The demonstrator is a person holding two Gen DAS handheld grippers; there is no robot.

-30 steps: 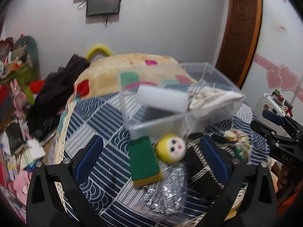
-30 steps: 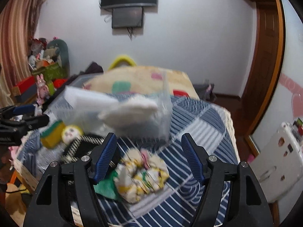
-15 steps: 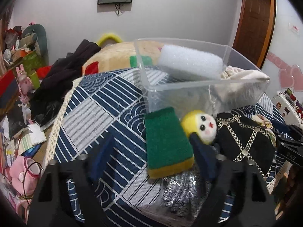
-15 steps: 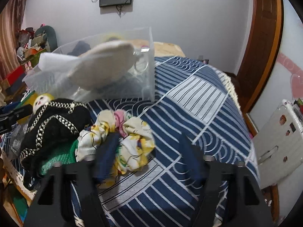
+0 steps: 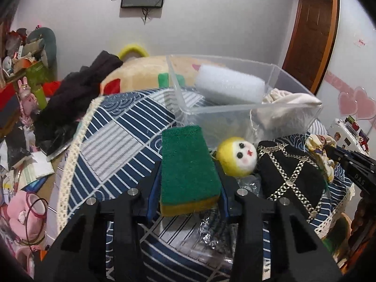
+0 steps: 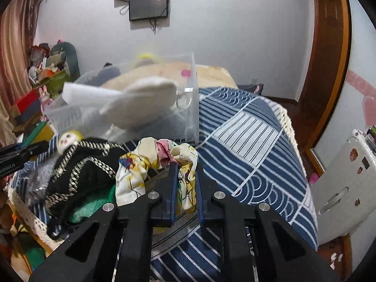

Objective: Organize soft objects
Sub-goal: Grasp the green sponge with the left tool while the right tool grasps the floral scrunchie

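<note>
Left gripper clamps one green-and-yellow sponge by its sides, on the striped blanket before one clear bin. Right gripper pinches one floral scrunchie. Bin holds one white foam block and one cream cloth. One yellow doll head touches one black chain-trimmed pouch.

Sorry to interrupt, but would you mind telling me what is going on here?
A person is sorting soft things on a bed with two handheld grippers. The left gripper is shut on a green and yellow sponge, and the right gripper is shut on a floral scrunchie. The clear plastic bin behind them already holds a white foam block and a cream cloth.
</note>
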